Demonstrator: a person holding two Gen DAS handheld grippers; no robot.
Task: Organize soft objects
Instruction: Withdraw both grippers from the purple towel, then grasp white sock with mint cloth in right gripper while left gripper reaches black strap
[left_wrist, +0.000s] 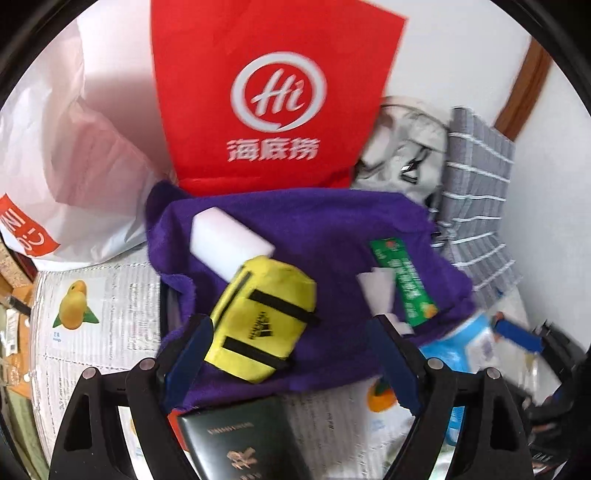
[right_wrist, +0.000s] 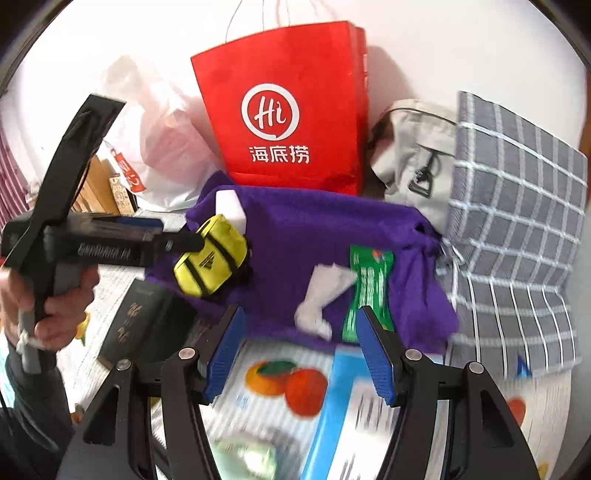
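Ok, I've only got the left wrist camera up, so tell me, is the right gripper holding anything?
Observer: No. The right gripper is open with nothing between its pads, over the near edge of the purple towel.
Operator: What does my left gripper look like from that side?
Observer: A hand holds the left gripper side-on, its tip right by the yellow pouch. I cannot tell if they touch.
Operator: Does the red bag have handles? Its top is cut off for me.
Observer: Yes, thin white cord handles rise from the top of the red bag.
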